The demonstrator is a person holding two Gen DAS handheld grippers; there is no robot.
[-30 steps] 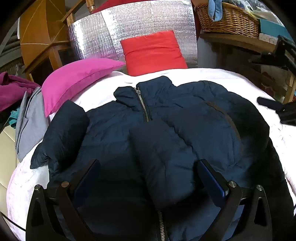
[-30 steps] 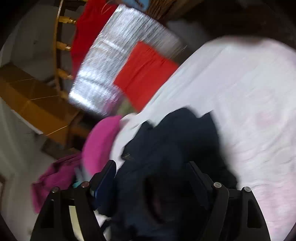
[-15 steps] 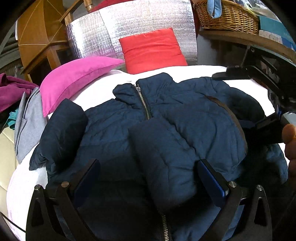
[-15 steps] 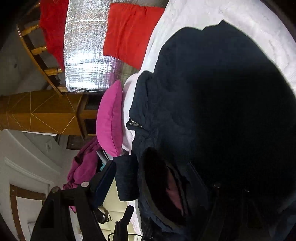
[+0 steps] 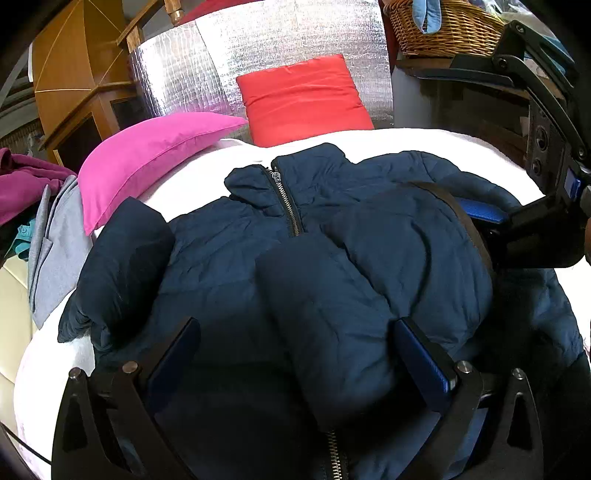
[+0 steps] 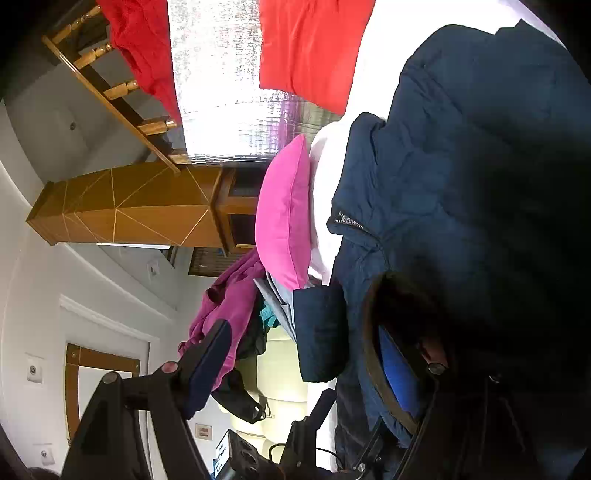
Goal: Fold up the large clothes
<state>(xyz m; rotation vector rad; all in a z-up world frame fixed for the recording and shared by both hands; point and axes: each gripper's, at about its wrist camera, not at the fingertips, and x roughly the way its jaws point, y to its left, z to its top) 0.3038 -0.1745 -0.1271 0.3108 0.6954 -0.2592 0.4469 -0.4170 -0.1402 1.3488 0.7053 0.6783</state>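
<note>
Your left gripper (image 5: pixel 295 354) wide open over the jacket (image 5: pixel 229 266), right gripper (image 6: pixel 306 354) spread around its sleeve opening (image 6: pixel 402 332).

Jacket (image 5: pixel 236 273) hem cut off by near frame edge. Right gripper (image 6: pixel 306 354) far finger buried in jacket fold, tip hidden. Wicker basket (image 5: pixel 443 33) top cropped; contents unclear.
</note>
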